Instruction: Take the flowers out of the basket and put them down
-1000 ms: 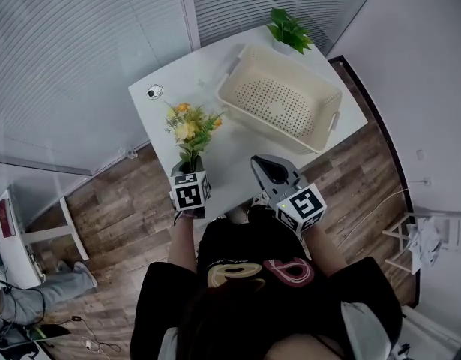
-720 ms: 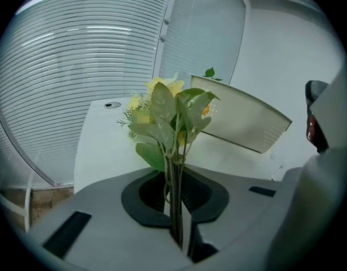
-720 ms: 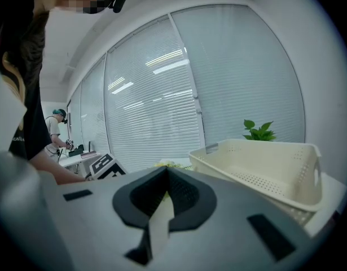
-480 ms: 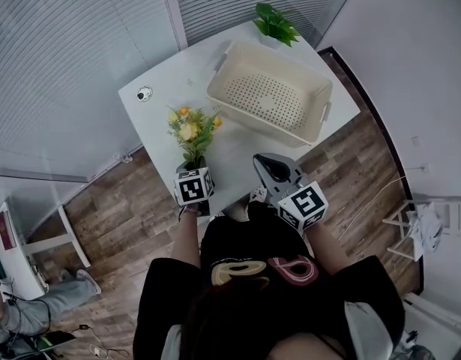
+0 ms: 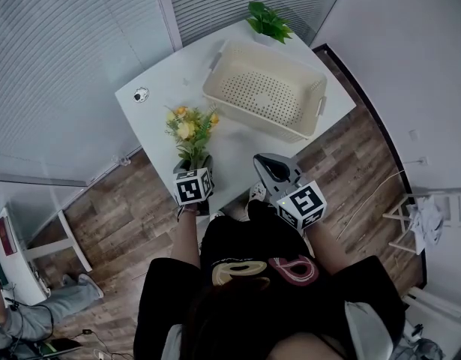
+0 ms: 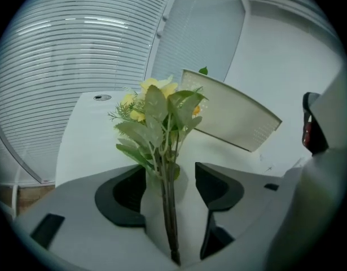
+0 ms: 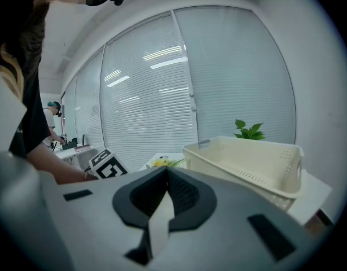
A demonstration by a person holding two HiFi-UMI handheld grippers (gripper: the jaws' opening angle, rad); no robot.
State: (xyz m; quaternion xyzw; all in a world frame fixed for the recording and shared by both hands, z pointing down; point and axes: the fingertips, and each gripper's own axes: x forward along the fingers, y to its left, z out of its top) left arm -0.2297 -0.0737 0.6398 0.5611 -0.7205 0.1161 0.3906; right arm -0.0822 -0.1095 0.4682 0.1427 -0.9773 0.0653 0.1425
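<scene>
**Head view.** Shows the flowers [image 5: 191, 130] outside the basket [image 5: 249, 115], on the white table [image 5: 159, 81], just beside the basket's near left corner and clear of it. Against a second ago, finds the bunch in the same spot beside the basket. Finds the left gripper [image 5: 194, 163] no longer pinching the stem ends but opening, jaws spreading to either side of them. Keeps the right gripper [image 5: 272, 168] nearer the person than the basket, much as before. Sets the bunch's long axis running from the stem ends at the left gripper outward. Points the yellow and orange blooms away from the person, toward the table left of the basket.

**Left gripper view.** Shows both jaws apart, with the dark stems in the gap and neither pad pressing on them. Has leaves and blooms rising along the jaw line, with the basket behind them to the right. Cannot tell whether the bunch lies flat or tilts up.

**Right gripper view.** Shows the jaws pressed together at the tips, with nothing between them. Places the basket ahead to the right, a potted plant [image 7: 247, 130] behind the basket, and a glimpse of yellow blooms to the basket's left.
</scene>
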